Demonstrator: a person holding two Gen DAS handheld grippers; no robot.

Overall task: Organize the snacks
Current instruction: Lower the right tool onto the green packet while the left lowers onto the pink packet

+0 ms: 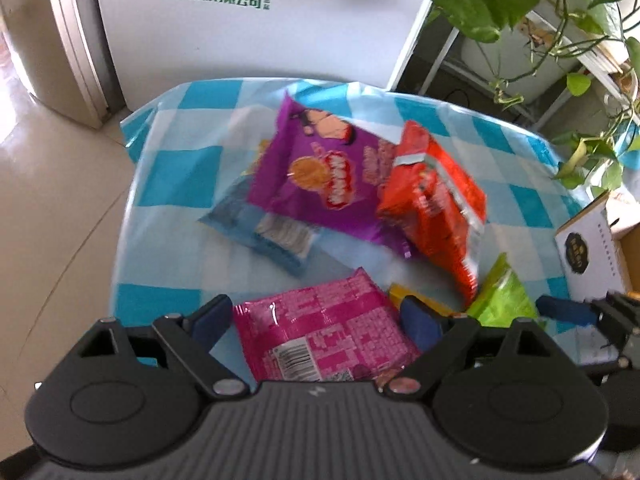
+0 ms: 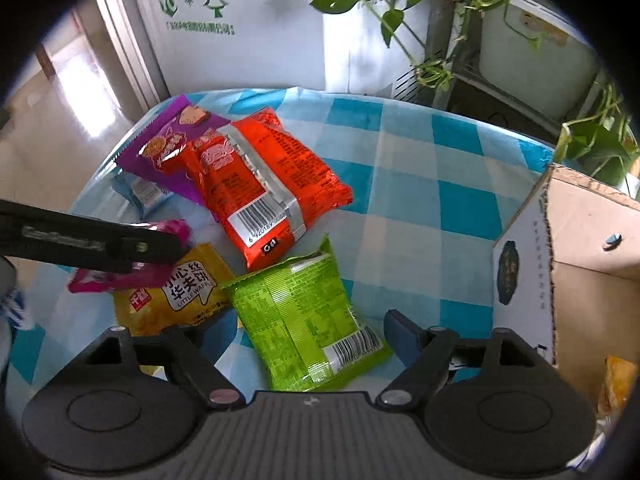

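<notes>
Tablecloth [image 2: 404, 160]: blue-and-white check. Packets: purple [image 1: 320, 176], orange-red with a silver strip [image 2: 264, 184], lime green [image 2: 308, 316], yellow with a white label [image 2: 172, 300], pink with white print [image 1: 324, 336], pale blue [image 1: 264, 232]. Cardboard box [image 2: 580, 240]: brown, white outside. Gripper pads [image 1: 418, 322]: dark blue.

The blue packet [image 1: 264, 228] lies half hidden beneath the purple packet [image 1: 320, 176].

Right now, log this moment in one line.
left hand-held gripper: open over pink packet | right hand-held gripper: open over green packet
</notes>
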